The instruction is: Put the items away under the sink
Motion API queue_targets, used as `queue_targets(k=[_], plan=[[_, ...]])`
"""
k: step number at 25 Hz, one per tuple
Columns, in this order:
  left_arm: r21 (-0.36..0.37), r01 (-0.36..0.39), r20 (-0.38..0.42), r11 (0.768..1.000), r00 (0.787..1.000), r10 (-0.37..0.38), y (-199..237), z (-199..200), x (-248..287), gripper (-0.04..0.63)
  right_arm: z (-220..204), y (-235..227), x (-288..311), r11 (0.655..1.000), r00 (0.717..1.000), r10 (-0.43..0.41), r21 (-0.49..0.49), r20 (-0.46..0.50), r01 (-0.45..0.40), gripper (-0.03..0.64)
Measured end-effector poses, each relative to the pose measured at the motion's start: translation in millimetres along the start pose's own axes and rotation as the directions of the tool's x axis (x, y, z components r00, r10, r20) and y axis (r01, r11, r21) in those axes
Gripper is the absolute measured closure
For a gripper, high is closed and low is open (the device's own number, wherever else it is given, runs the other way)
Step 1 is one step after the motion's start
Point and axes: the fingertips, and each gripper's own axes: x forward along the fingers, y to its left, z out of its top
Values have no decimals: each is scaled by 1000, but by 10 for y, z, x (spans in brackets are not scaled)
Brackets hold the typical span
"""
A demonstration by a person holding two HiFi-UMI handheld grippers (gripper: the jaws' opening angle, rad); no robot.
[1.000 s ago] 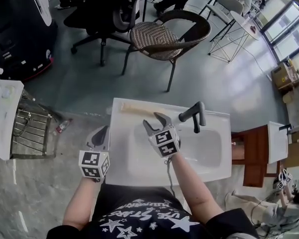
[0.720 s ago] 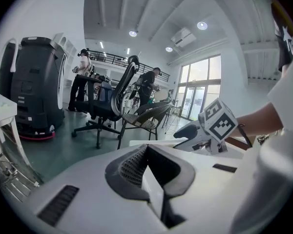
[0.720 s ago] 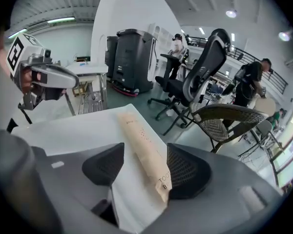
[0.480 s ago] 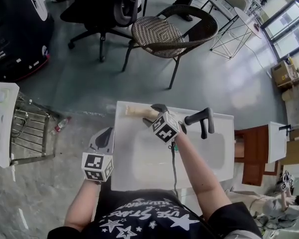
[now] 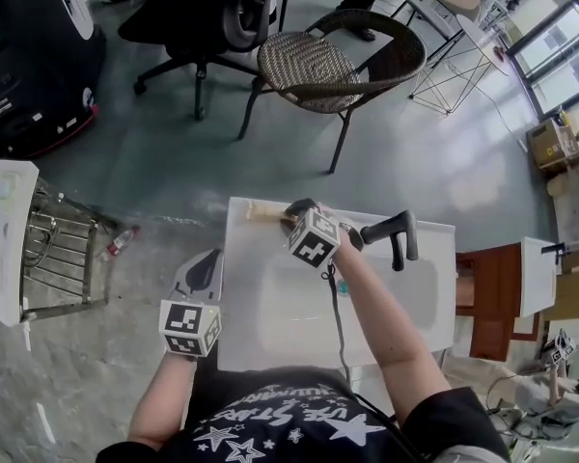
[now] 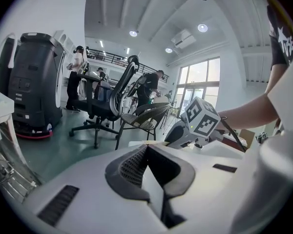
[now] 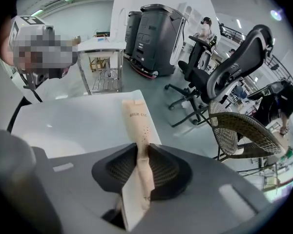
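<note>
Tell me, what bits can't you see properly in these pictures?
- Head view: the right gripper covers one end of the tube.
- Right gripper view: the jaws, which have just been closing onto the tube, hide its middle; its smaller print is too tiny to read.
- Every view: the space under the sink is hidden below its white top.
- Head view: the jaws of the left gripper are too small to judge; its own view shows them together.

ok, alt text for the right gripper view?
The right gripper has just been closing its fingers on a beige tube lying on the white sink top. Beyond: a wicker chair, an office chair and a dark machine.
</note>
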Motion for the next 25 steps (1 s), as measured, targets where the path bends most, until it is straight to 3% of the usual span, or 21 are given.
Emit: queue_targets(k=[1, 4, 14, 19, 25], plan=[[2, -5, 0, 1000, 1000, 5, 13, -5, -16, 586, 16, -5, -9, 1000, 1000, -5, 11, 8, 5, 558], [12, -23, -2, 1000, 1000, 23, 27, -12, -64, 586, 44, -16, -63, 999, 999, -25, 42, 30, 23, 584], [68, -99, 21, 993, 995, 98, -448, -31, -438, 586, 43, 503, -814, 992, 966, -50, 127, 254, 18, 589], [72, -150, 36, 986, 988, 148, -950, -149, -638, 586, -299, 897, -1300, 992, 943, -24, 128, 333, -19, 589], [109, -164, 33, 980, 986, 162, -1825, -465, -790, 586, -1001, 1240, -1765, 988, 919, -13, 146, 394, -49, 589]])
